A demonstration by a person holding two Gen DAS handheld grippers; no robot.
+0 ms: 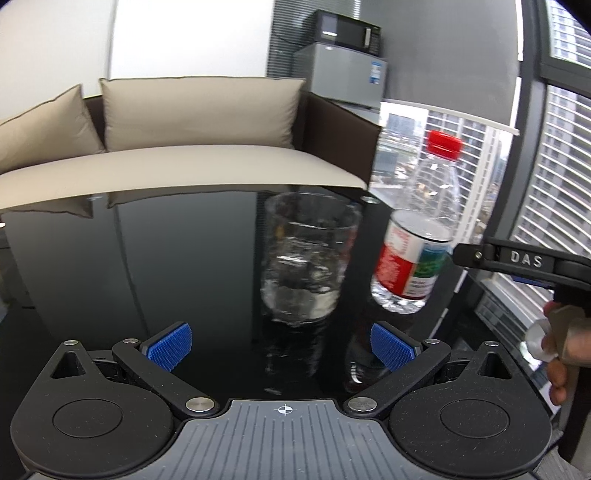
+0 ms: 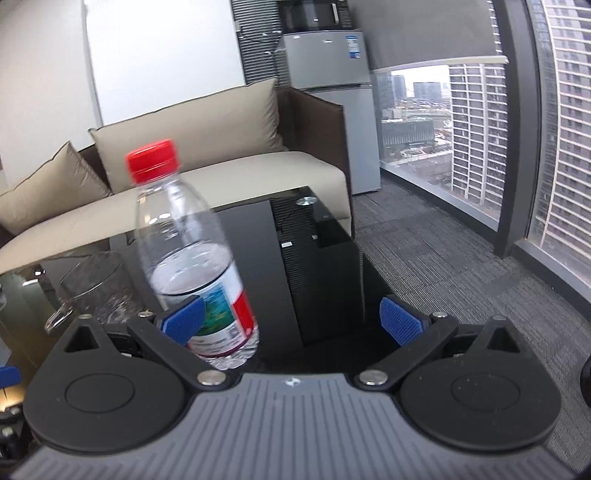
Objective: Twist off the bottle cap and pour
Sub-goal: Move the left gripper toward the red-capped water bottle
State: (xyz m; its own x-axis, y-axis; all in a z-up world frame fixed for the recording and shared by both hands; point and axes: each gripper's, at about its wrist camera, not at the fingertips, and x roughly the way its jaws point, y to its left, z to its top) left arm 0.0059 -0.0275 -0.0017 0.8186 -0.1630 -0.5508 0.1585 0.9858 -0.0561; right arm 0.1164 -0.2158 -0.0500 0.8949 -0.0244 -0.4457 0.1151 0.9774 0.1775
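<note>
A clear plastic water bottle (image 1: 417,236) with a red cap (image 1: 444,144) and a red, white and green label stands on the black glass table (image 1: 147,266), about half full. A clear glass cup (image 1: 310,254) with some water stands just left of it. My left gripper (image 1: 280,347) is open and empty, near the cup. My right gripper (image 2: 291,325) is open; the bottle (image 2: 195,258) sits by its left finger (image 2: 184,323), with its cap (image 2: 153,160) on. The cup (image 2: 96,291) is at the left there.
A beige sofa (image 1: 184,147) with cushions stands behind the table. A grey fridge (image 2: 328,74) with a microwave (image 1: 347,31) on top is at the back. Large windows (image 2: 554,147) and grey carpet (image 2: 461,277) lie to the right, past the table edge.
</note>
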